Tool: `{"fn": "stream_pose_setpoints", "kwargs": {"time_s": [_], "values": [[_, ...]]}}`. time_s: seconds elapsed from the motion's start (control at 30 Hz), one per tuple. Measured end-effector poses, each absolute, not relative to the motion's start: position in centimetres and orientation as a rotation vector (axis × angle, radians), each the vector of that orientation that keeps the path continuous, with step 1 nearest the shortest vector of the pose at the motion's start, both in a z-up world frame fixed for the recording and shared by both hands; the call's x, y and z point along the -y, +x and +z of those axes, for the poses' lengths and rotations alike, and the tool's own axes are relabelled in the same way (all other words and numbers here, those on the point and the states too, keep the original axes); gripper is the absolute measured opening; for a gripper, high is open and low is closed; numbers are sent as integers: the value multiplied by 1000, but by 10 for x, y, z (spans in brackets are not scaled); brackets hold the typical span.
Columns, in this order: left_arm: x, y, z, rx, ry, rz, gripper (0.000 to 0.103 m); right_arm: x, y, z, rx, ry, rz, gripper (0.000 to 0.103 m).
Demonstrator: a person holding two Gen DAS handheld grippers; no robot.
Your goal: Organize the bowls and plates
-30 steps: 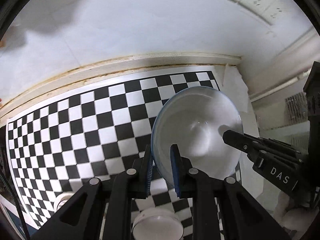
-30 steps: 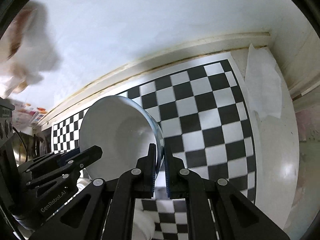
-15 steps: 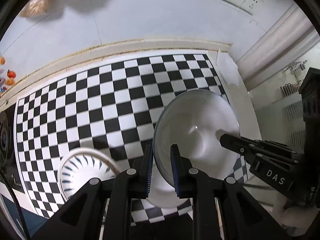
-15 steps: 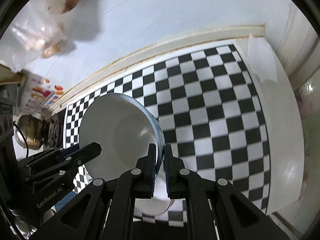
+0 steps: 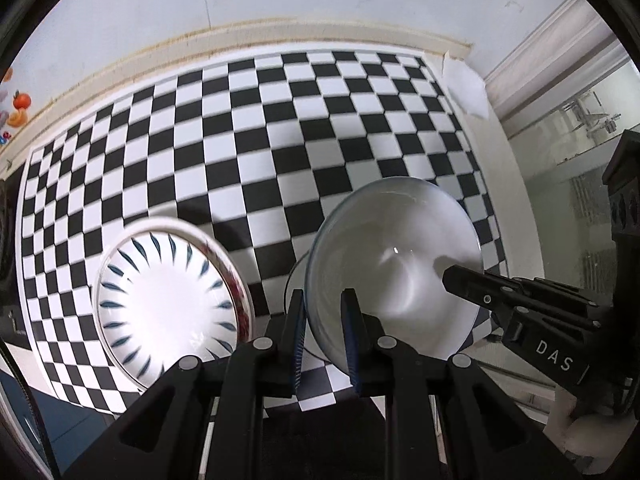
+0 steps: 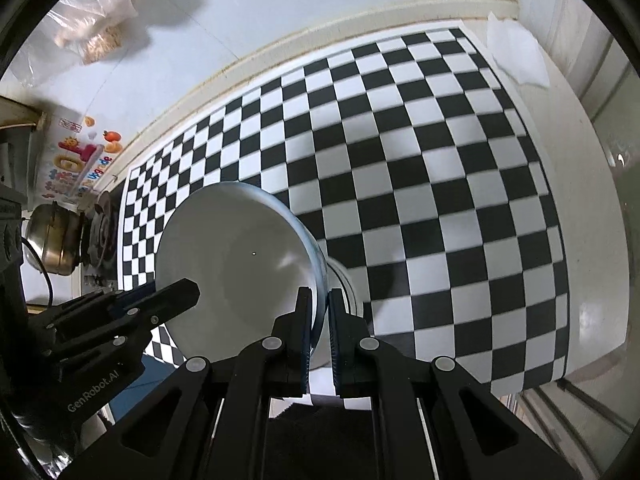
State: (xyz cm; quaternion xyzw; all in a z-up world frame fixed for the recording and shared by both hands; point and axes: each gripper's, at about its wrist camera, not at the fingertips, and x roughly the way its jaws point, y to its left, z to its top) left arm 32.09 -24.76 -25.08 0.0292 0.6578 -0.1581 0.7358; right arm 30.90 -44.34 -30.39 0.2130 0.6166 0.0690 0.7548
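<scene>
— Above the near edge of the checkered mat (image 5: 304,128), what is being held?

— A pale bowl with a bluish rim (image 5: 394,268), tilted on edge, its hollow facing the left wrist camera. It is up off the worktop (image 6: 584,184), caught between both tools.

— How are the jaws set?

— The left gripper (image 5: 323,340) has its jaws pinching the bowl's near rim, one blue-padded finger on each side of the wall. The right gripper (image 6: 319,332) does the same on the opposite rim: in its own view the jaws are drawn close together with the thin rim clamped between them, and the bowl (image 6: 236,268) shows its smooth grey side.

— Can each tool be seen from the other side?

— Yes. The right gripper's fingers (image 5: 472,284), marked DAS, reach in from the right against the bowl's far rim; the left gripper's fingers (image 6: 168,296), marked GenRobot.AI, come in from the left.

— Anything beneath the bowl?

— A white dish (image 6: 346,284) sits on the mat right under it, mostly hidden; I cannot tell its exact shape.

— And further out?

— To the left on the mat lies a white plate with dark blue leaf strokes (image 5: 168,300) and a reddish edge. A white paper sheet (image 5: 466,88) rests at the far right corner of the worktop. Far left, a brass-coloured kettle (image 6: 54,240) sits on a stove burner (image 6: 102,236), with fruit stickers (image 6: 76,156) on the wall.
</scene>
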Motion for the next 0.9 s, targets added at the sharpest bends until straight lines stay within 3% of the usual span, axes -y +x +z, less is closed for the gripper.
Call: {"fn": "stream_pose_setpoints", "kwargs": {"time_s": [0.4,0.9], "values": [[242,320,-289,-1520,80,-306,15,430,308,-350,-1428,444,144,9],[242,319,-315,-1575,121,-300,15,415,321,-366,-1479,368,127,10]]}}
